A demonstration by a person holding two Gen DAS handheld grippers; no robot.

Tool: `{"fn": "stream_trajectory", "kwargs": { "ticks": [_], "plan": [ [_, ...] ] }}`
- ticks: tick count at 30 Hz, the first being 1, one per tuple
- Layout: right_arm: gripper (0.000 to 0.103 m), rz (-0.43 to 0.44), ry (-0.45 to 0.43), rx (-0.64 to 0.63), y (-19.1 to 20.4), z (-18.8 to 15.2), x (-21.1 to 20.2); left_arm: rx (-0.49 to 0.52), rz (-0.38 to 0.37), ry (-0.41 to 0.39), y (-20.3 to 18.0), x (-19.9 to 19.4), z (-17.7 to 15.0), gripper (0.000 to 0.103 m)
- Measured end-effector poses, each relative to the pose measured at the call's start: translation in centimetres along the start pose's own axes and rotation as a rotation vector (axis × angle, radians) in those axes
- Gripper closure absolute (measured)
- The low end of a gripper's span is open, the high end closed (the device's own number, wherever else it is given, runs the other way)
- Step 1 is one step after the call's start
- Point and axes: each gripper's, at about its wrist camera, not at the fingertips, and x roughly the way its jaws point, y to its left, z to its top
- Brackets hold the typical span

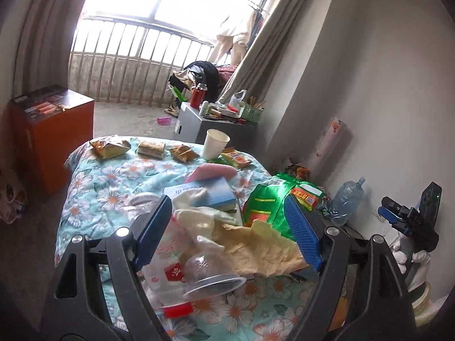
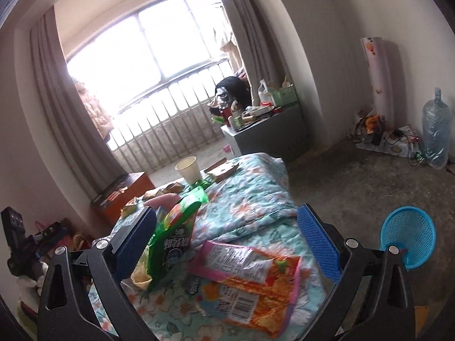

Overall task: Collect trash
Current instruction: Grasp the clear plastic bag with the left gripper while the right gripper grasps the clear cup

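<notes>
Trash lies on a bed with a floral quilt (image 1: 93, 187). My left gripper (image 1: 227, 230) is open over a heap of it: a crumpled yellow paper bag (image 1: 261, 247), a clear plastic cup (image 1: 210, 275) on its side and a white plastic bag (image 1: 167, 270). A green snack bag (image 1: 270, 199) lies just beyond. My right gripper (image 2: 227, 238) is open, and below its jaws lie the green snack bag (image 2: 170, 233) and an orange-pink wrapper (image 2: 250, 278). A paper cup (image 1: 214, 143) and several snack wrappers (image 1: 109, 146) sit at the bed's far end.
A blue mesh basket (image 2: 409, 236) stands on the concrete floor right of the bed. An orange box (image 1: 51, 136) is left of the bed, and a cluttered grey cabinet (image 1: 196, 125) lies beyond it. A water jug (image 2: 435, 130) stands by the wall. A blue tissue pack (image 1: 210, 191) lies mid-bed.
</notes>
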Motion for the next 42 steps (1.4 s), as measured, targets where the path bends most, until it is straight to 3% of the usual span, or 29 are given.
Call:
{"fn": "stream_trajectory", "kwargs": {
  "ticks": [7,14,20,23,27,32,38,42],
  "plan": [
    [0.008,0.069,0.062,-0.069,3.5,-1.9,1.2,0.027,0.006,0.041,0.9,0.6,-2.6,0.026],
    [0.015,0.117,0.125,-0.095,5.9,-3.3,2.4,0.049,0.079,0.044,2.0,1.6,-3.5,0.032],
    [0.024,0.197,0.153,-0.168,9.0,-4.4,2.9,-0.130,0.130,0.043,6.6,1.8,-3.3,0.039],
    [0.026,0.260,0.191,-0.279,12.4,-6.0,3.7,-0.244,0.100,0.081,9.2,2.8,-3.4,0.042],
    [0.033,0.308,0.251,-0.437,17.1,-8.8,5.9,-0.320,0.045,0.114,10.8,4.0,-3.5,0.043],
    [0.044,0.290,0.322,-0.562,20.6,-11.6,9.8,-0.370,0.014,0.135,11.8,5.0,-3.4,0.055],
    [0.058,0.238,0.400,-0.596,21.3,-13.2,13.8,-0.396,-0.021,0.152,12.3,5.6,-3.7,0.069],
    [0.070,0.216,0.418,-0.595,21.4,-13.7,14.3,-0.390,-0.038,0.147,12.0,5.6,-3.8,0.085]
  ]
}}
